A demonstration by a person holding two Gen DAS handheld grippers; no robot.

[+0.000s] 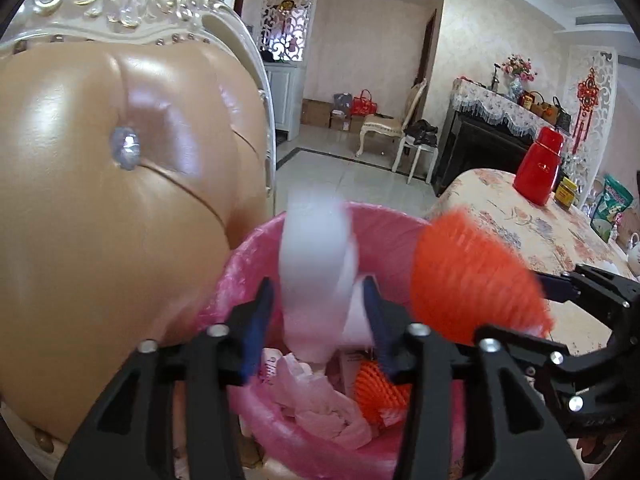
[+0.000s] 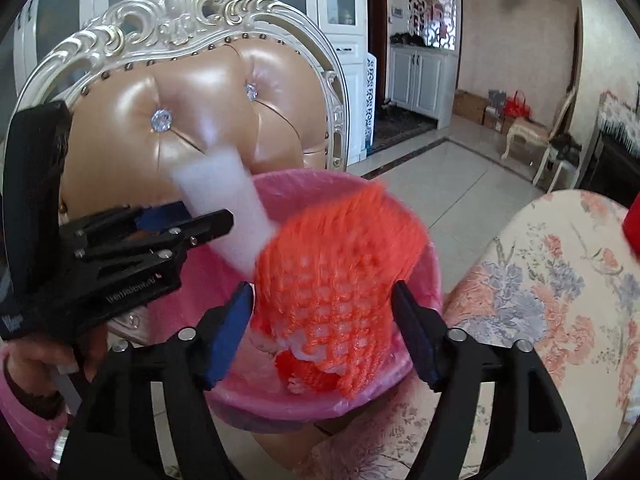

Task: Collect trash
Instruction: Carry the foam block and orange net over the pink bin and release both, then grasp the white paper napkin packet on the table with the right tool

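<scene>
A pink-lined trash bin sits between a chair and a table. It holds crumpled pink tissue and an orange foam net. My left gripper is open above the bin, with a blurred white foam sleeve between its jaws, apparently loose and falling. My right gripper is open over the bin, with a blurred orange foam net between its fingers, not pinched. The left gripper shows in the right wrist view.
A tan leather chair back with a white carved frame stands just behind the bin. A table with a floral cloth is on the right, bearing a red bottle. Tiled floor lies beyond.
</scene>
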